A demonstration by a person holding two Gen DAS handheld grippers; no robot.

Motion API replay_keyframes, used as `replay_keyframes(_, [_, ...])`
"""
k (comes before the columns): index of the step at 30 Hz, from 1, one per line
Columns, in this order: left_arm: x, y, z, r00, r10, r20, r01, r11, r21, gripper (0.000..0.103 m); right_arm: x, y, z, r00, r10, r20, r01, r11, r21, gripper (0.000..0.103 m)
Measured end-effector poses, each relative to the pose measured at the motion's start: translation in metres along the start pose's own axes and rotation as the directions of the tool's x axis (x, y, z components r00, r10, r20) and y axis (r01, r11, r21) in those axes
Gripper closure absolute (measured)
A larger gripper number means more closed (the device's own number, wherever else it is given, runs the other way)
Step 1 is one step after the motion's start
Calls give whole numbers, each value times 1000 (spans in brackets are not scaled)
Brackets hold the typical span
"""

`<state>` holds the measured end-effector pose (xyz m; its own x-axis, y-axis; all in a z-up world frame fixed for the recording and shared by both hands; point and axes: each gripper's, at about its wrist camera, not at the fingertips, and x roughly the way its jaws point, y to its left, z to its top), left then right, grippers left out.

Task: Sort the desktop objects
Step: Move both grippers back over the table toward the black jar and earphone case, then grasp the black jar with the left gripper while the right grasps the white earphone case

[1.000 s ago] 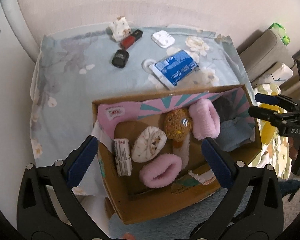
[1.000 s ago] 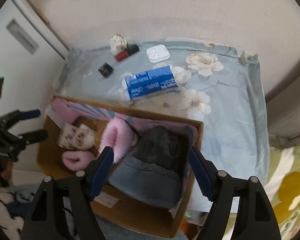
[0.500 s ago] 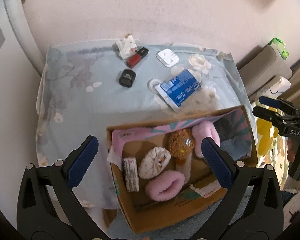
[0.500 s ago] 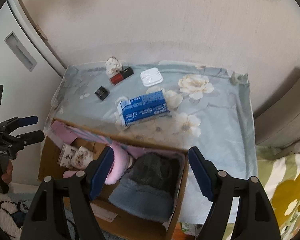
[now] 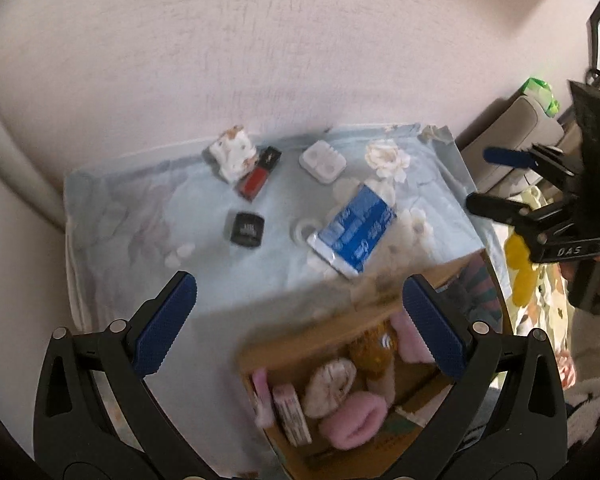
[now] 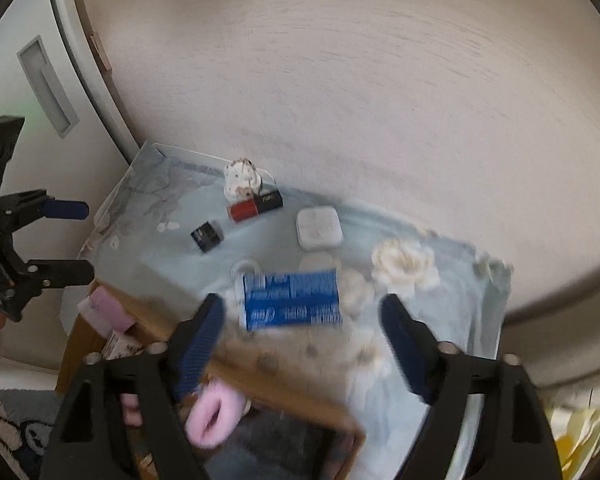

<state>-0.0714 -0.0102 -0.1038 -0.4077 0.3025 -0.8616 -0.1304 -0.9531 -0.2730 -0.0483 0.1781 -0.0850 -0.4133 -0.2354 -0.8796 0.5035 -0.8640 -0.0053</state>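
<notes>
On the floral tablecloth [image 5: 140, 216] lie a blue packet [image 5: 354, 232] [image 6: 292, 300], a black cube [image 5: 246, 230] [image 6: 207, 235], a red and black lipstick [image 5: 258, 178] [image 6: 256, 206], a white square case [image 5: 322, 160] [image 6: 319, 228] and a small patterned pouch [image 5: 234, 152] [image 6: 242, 178]. A cardboard box [image 5: 256, 354] [image 6: 284, 396] at the table's near edge holds pink slippers [image 5: 352, 424] [image 6: 216, 416], a brown plush and other items. My left gripper [image 5: 300, 320] is open above the box's far edge. My right gripper [image 6: 300, 340] is open just before the blue packet.
A pale wall [image 6: 340, 80] backs the table. A white door with a handle recess [image 6: 48, 84] stands left. A grey sofa arm [image 5: 516, 128] and a yellow floral cloth [image 5: 520, 264] are to the right.
Both grippers have risen and tilted toward the table's far side. The box has slid to the bottom of both views. The table objects sit more central now. Both stay open.
</notes>
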Motion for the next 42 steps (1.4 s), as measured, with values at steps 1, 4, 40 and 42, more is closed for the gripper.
replay_keyframes(1, [4,3,7,1000,0,-1,0,1000,13,1,9,0,7,1000,-3,-1,3,1000,-12,6])
replay_keyframes(4, [25,14,23,1000,-7,-23,8,999,38,1,40,0,24,999,-19,-42,16,998,-62,5])
replay_keyframes(40, [162,56,14,982,17,-187,7,992,127,71,232,-31,45,982,3,-191,-7,1000,-16,44])
replay_keyframes(42, [161,57,14,983,24,-184,0,991,131,71,232,-30,45,982,-5,-190,0,1000,-24,45])
